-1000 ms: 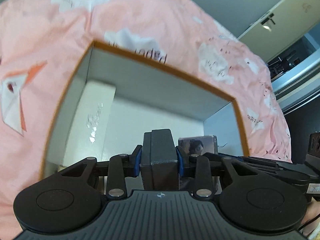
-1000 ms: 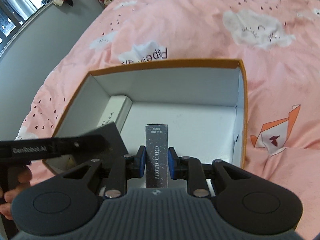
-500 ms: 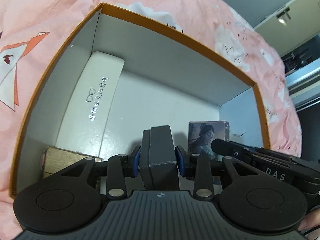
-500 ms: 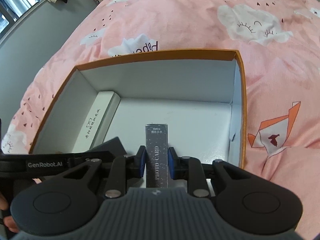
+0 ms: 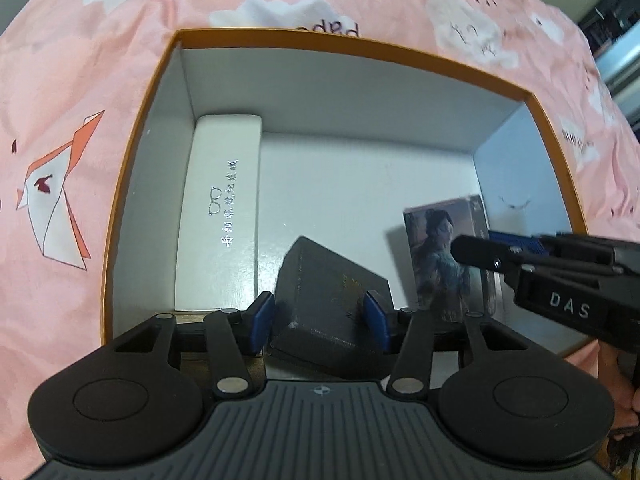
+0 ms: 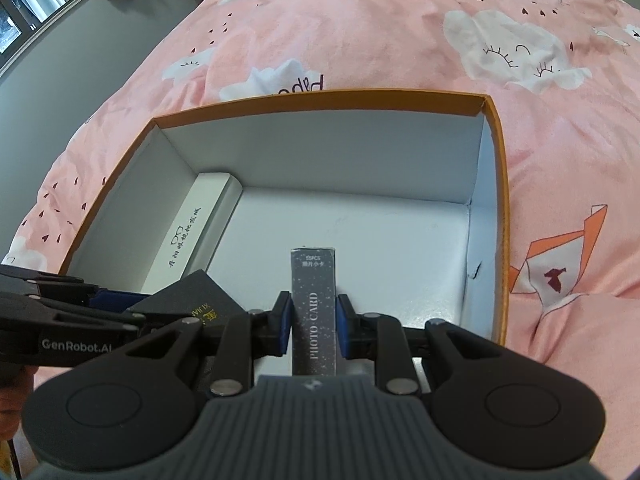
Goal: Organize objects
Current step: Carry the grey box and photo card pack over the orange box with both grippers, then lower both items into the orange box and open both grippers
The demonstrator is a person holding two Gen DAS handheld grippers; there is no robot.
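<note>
The black box (image 5: 332, 312) has its lower end hidden behind the left hand-held gripper (image 5: 320, 322). The photo card pack (image 6: 314, 312) blurs in the left wrist view, partly covered by the right hand-held gripper (image 6: 314, 326).

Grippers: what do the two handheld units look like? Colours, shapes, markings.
Both are matte black plastic. The left claw and right claw each have blue pads on thin linkage arms with silver pivot pins, two round lobes behind and a ribbed grey centre plate. The left unit's side reads GenRobot.AI, the right unit's reads DAS, both in white.
</note>
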